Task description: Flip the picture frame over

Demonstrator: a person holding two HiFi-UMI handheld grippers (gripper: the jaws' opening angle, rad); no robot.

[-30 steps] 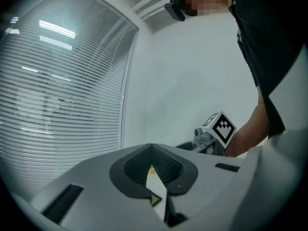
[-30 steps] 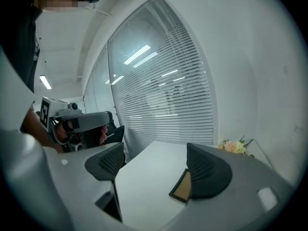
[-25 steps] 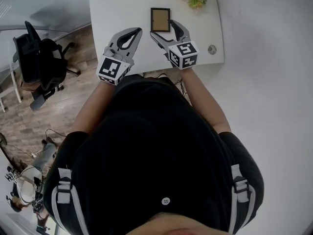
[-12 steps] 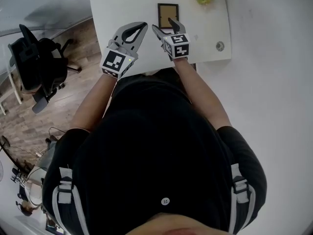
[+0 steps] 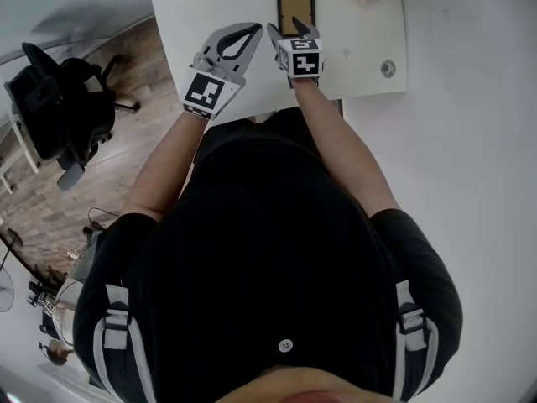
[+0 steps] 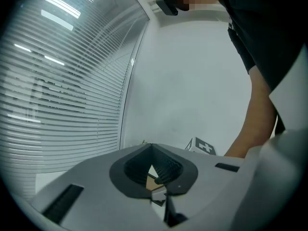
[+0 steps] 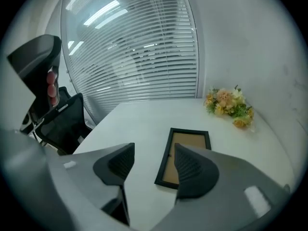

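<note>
The picture frame lies flat on the white table, a black rim around a brown board; the right gripper view shows it too. My right gripper hovers at its near edge, tilted down. Its jaws are closing with a gap still between them, and the pads touch nothing. The frame's near left corner shows in that gap, further out. My left gripper floats to the left of the frame with its tips together and nothing in them.
A small bunch of flowers lies at the table's far right, beyond the frame. A small round thing sits near the right edge. A black office chair stands on the wooden floor to the left. Window blinds run behind the table.
Both grippers have gone forward and down toward the frame. The right gripper's jaws have narrowed and now stand at the frame's near edge.
</note>
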